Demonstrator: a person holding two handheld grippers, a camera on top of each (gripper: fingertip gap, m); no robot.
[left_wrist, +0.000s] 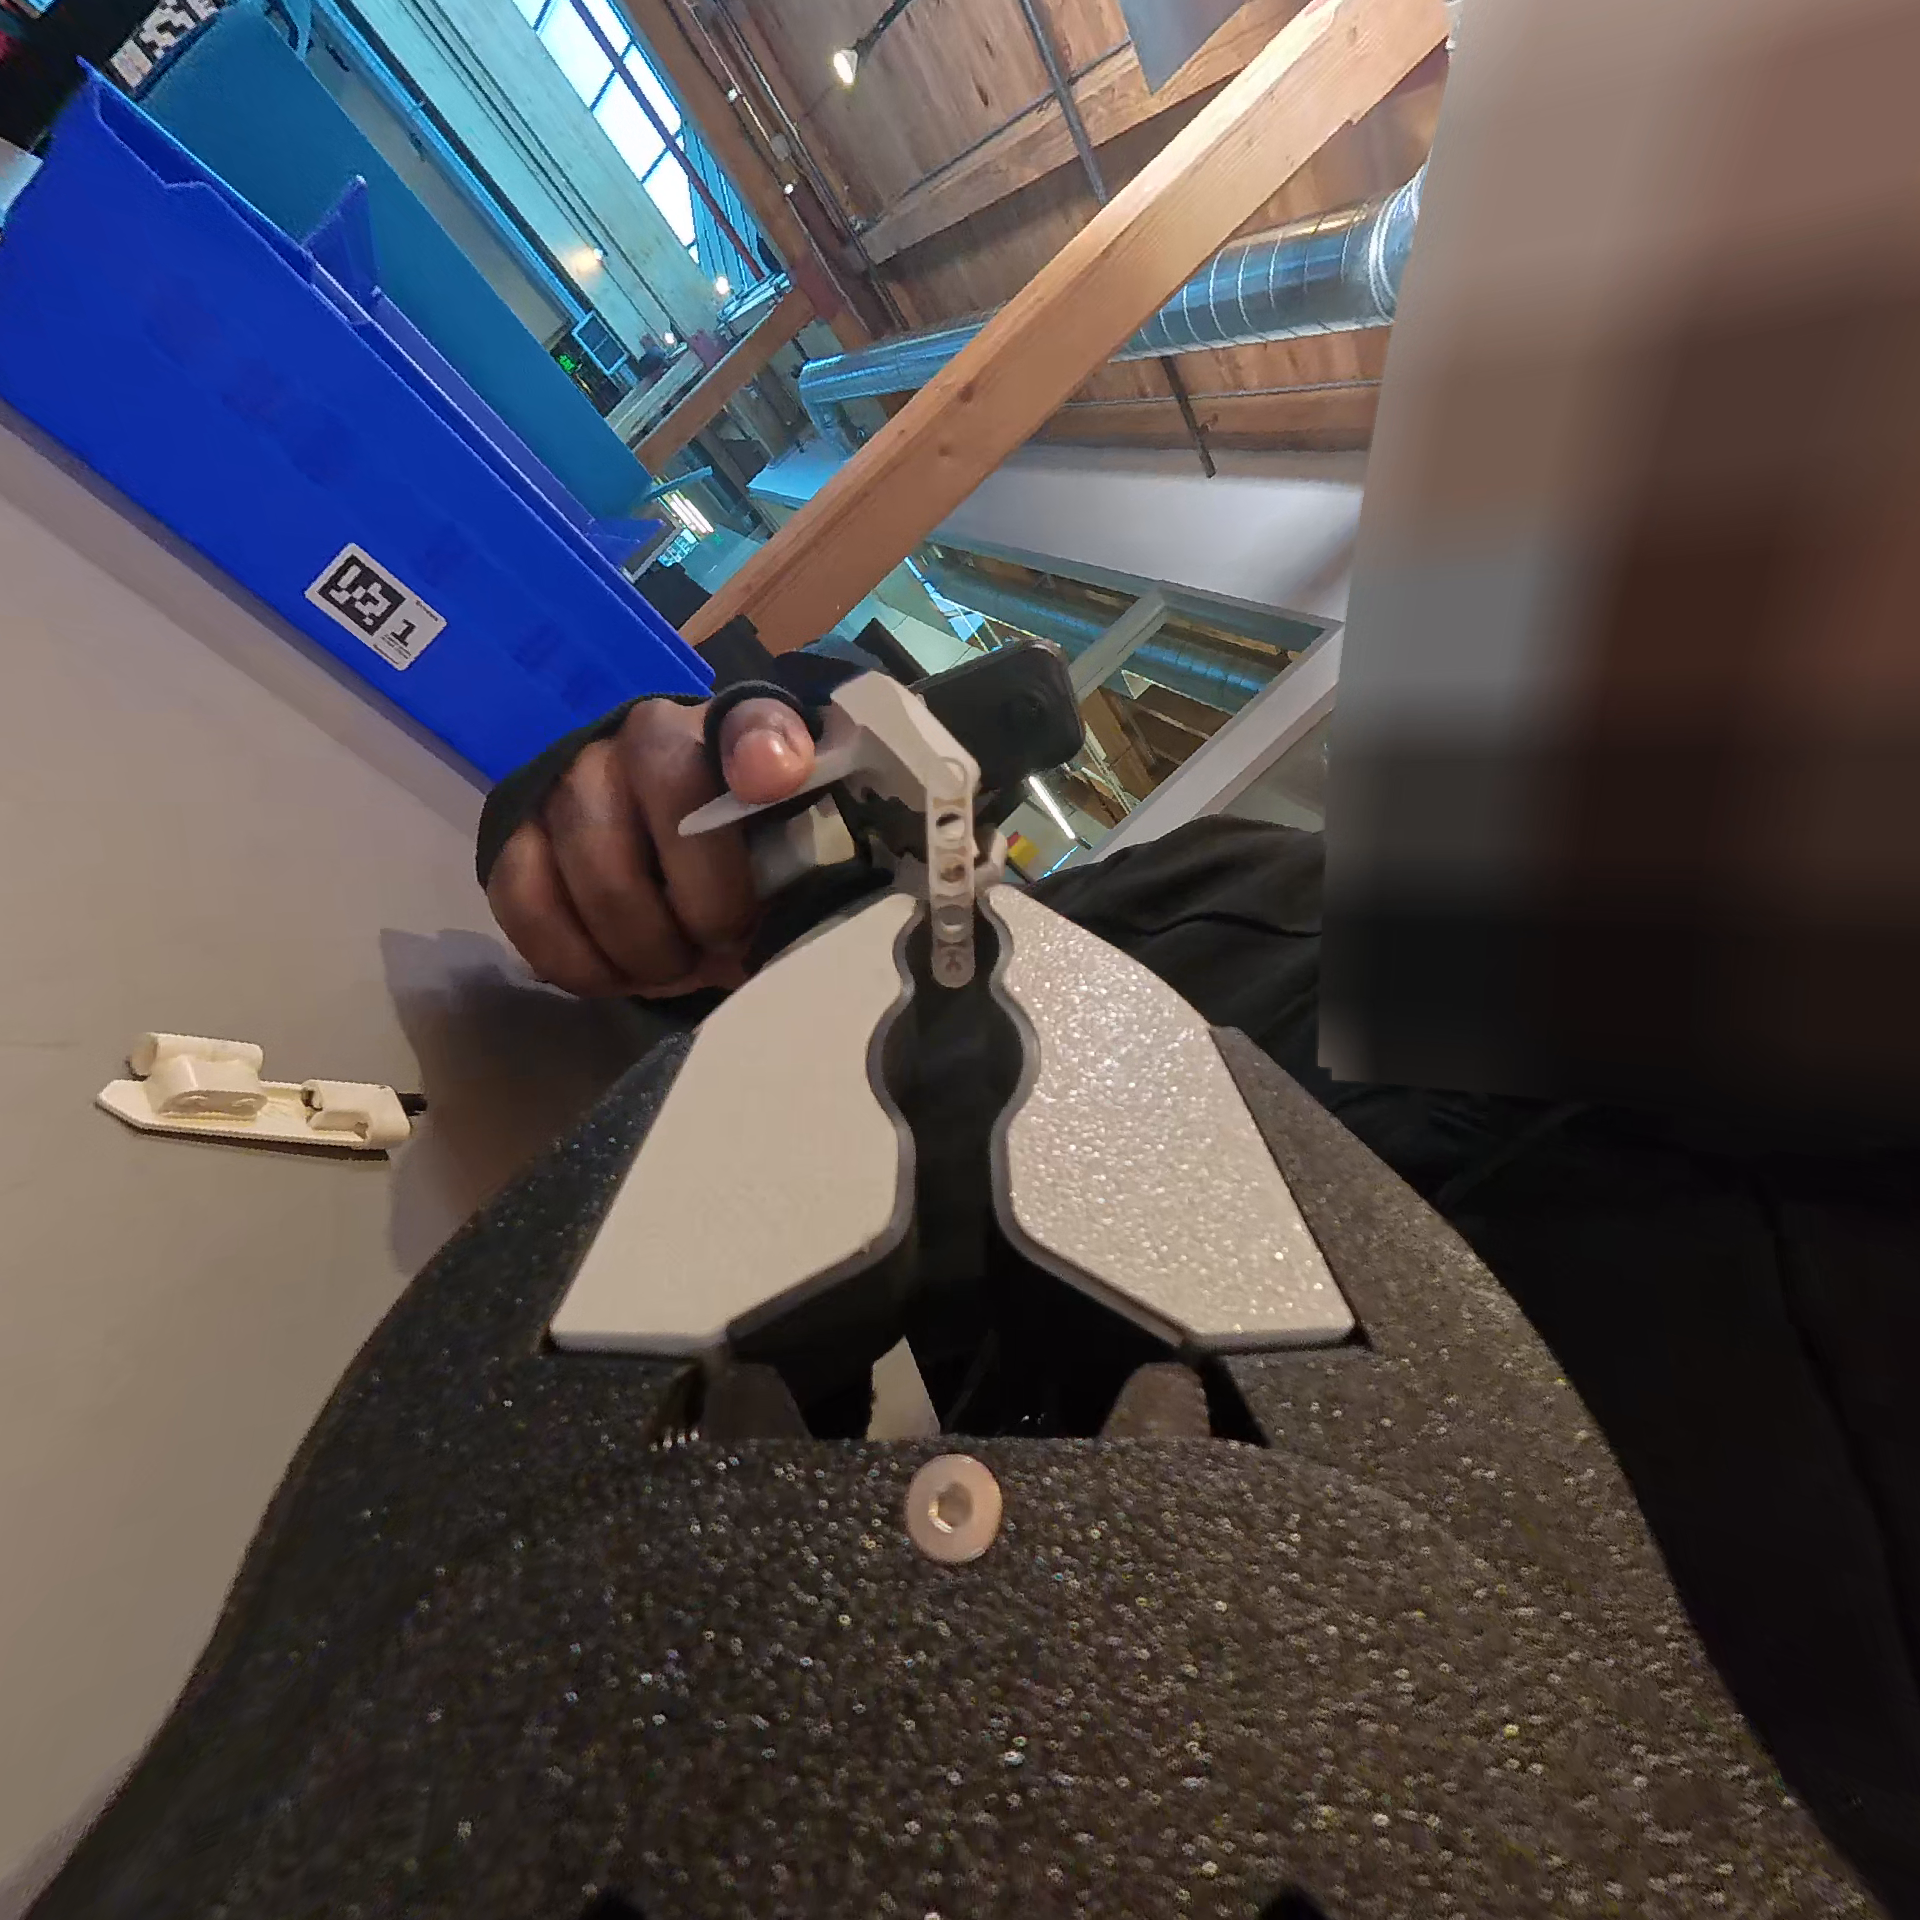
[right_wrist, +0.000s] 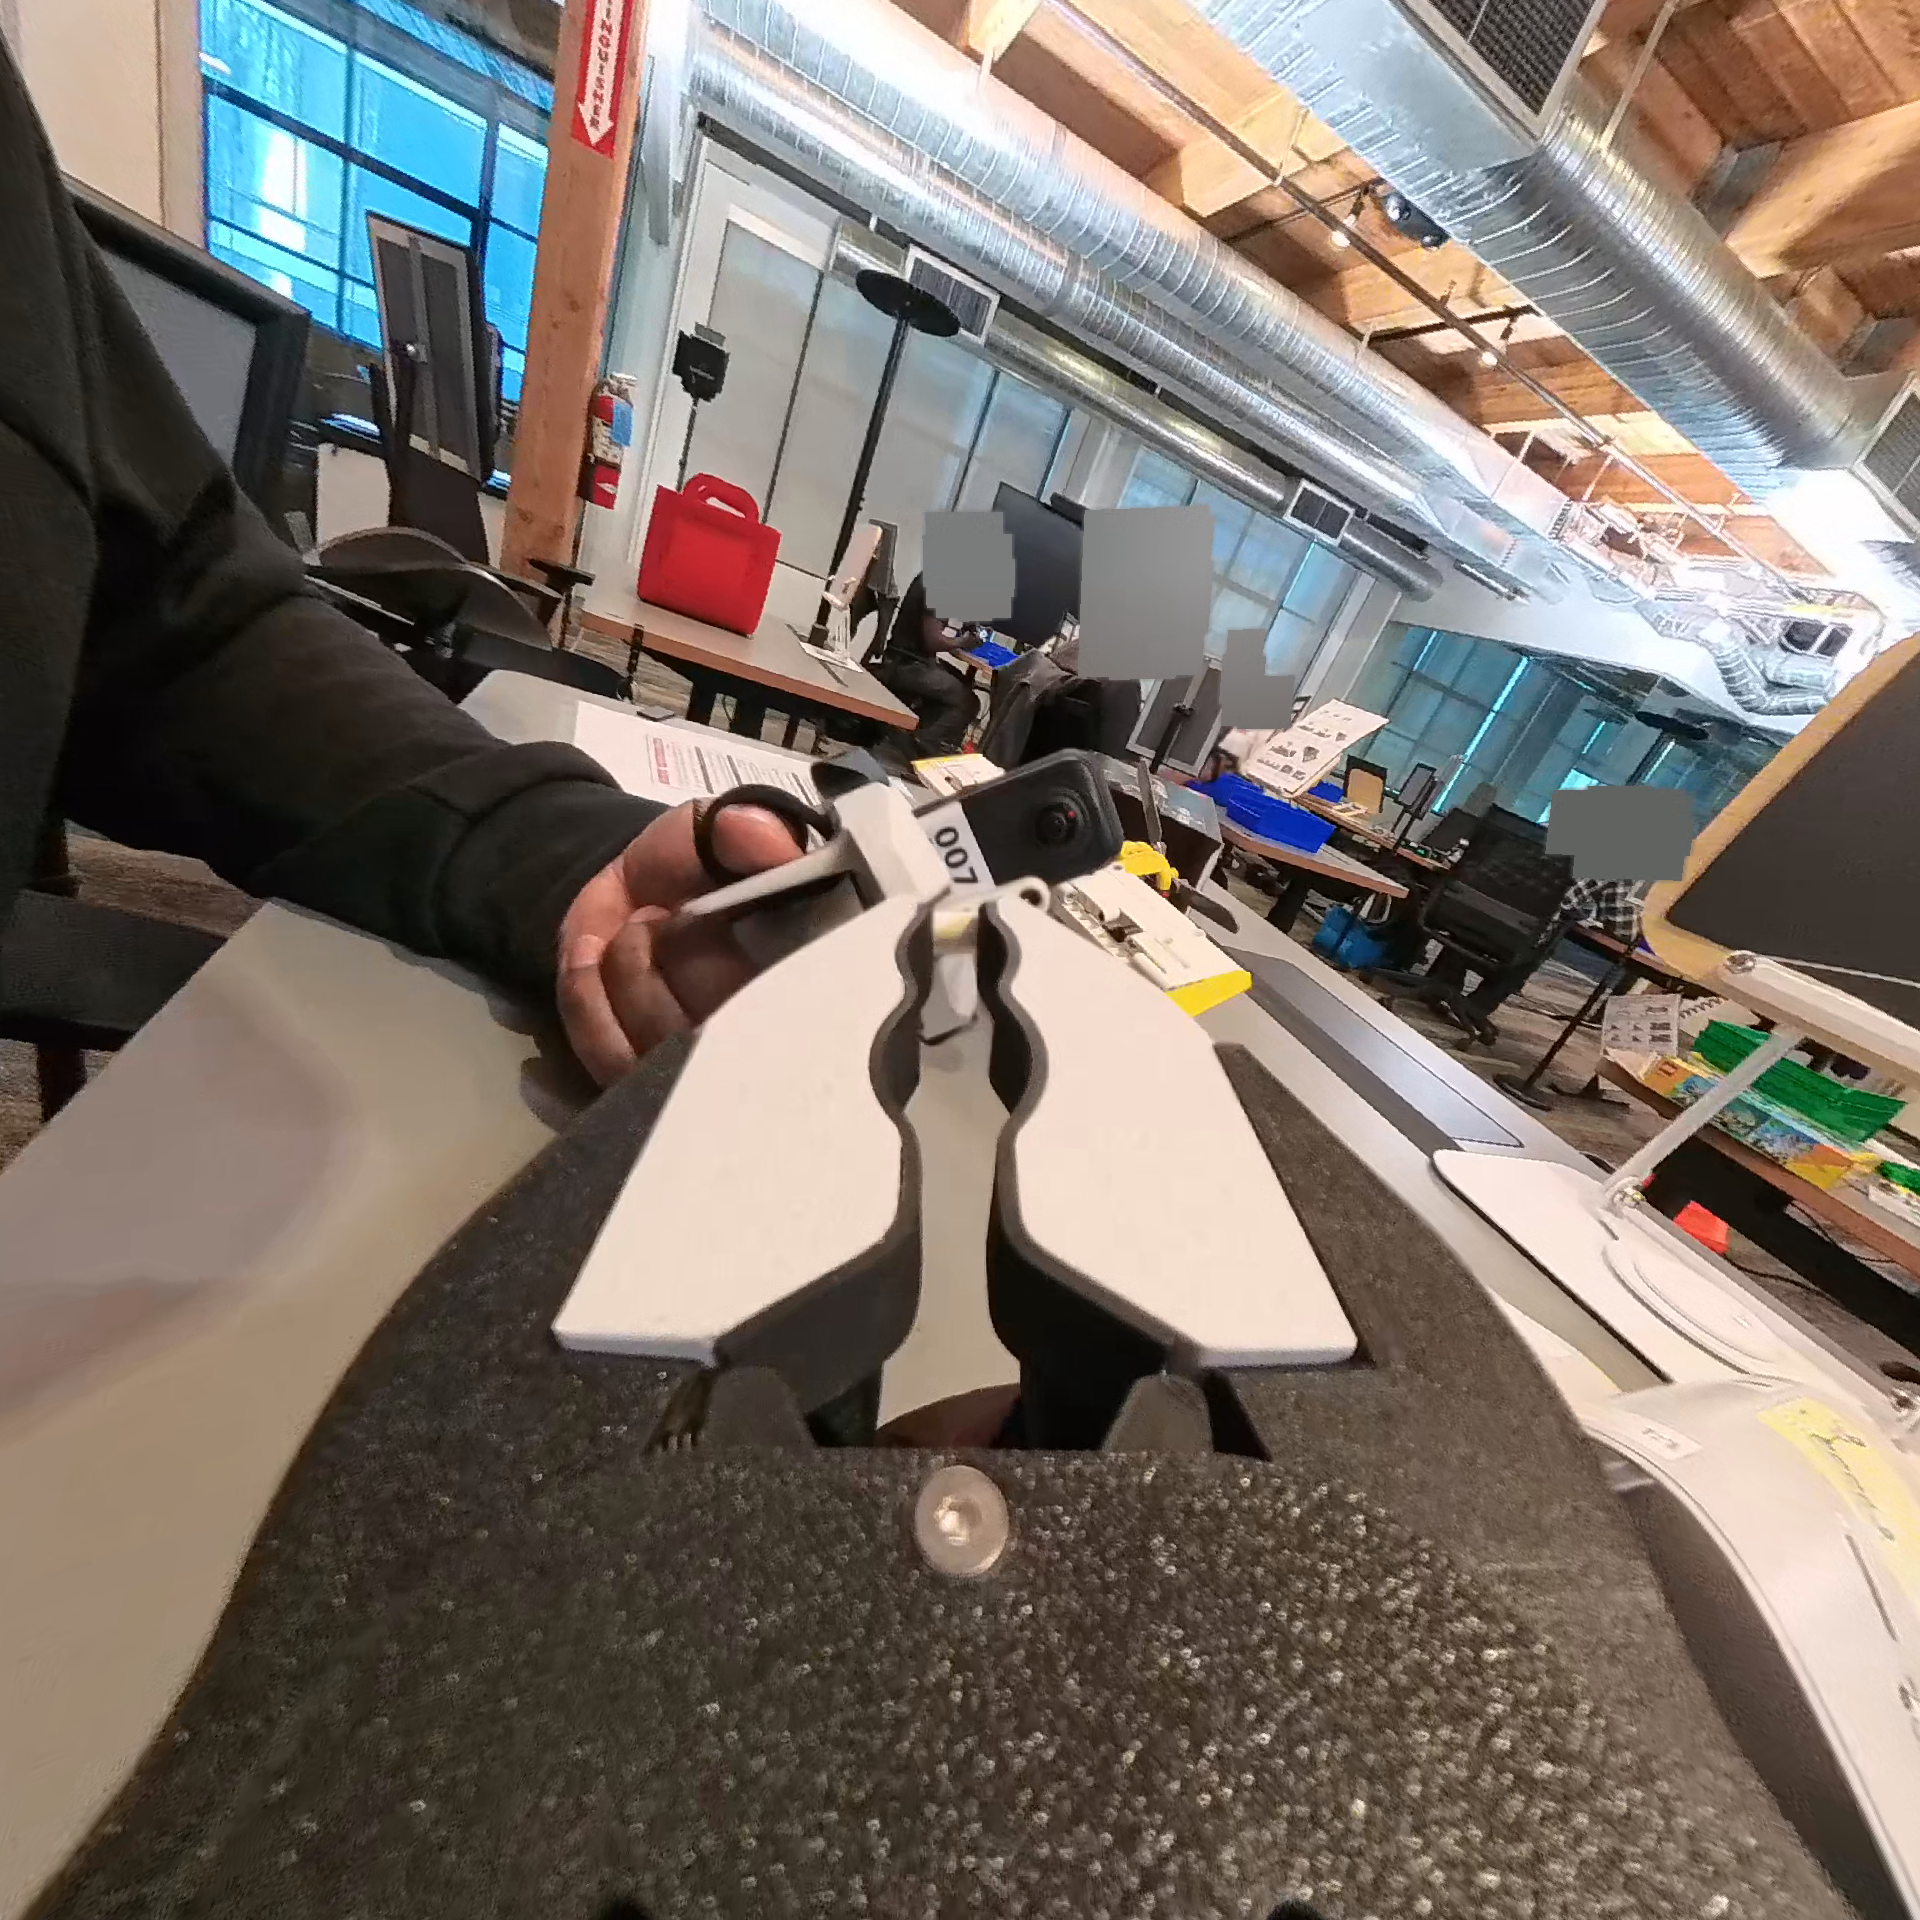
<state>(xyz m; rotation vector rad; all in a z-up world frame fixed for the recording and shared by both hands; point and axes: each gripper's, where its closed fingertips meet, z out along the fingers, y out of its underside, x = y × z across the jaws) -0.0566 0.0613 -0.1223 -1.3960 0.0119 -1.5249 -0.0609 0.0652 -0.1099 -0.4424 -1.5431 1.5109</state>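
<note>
Two hand-held grippers face each other over a pale counter (left_wrist: 156, 831), tips nearly meeting.

L gripper (left_wrist: 951, 935): fingers (left_wrist: 790, 1091) are clenched on the lower end of a thin pale grey strip (left_wrist: 951, 883) w/ a row of round holes. The strip stands upright out of the fingertips, and its far end reaches the other gripper, which a bare hand (left_wrist: 613, 862) in a black sleeve grips just beyond the tips. Off to the left of the fingers a small white part (left_wrist: 260, 1091) lies flat on the counter. A blue bin (left_wrist: 312, 416) stands farther left and beyond.

R gripper (right_wrist: 951, 966): fingers (right_wrist: 1143, 1143) are clamped on a small pale grey piece (right_wrist: 951, 997), w/ a rounded end poking out just right of the tips. Prob. the same strip or something joined to it; can't tell for sure. The other hand (right_wrist: 644, 935) sits just left of the tips, w/ a paper sheet (right_wrist: 686, 769) beyond it. A white-and-yellow block build (right_wrist: 1174, 945) rests on the counter just beyond the fingers, to the right.

Handling, as a judgement: the strip looks like hard moulded plastic, so very light, stiff and not fragile, but smooth and narrow, so it could twist or pivot btwn the pads. Best hold is flat pads on its two broad faces, near an end, square across its width.
</note>
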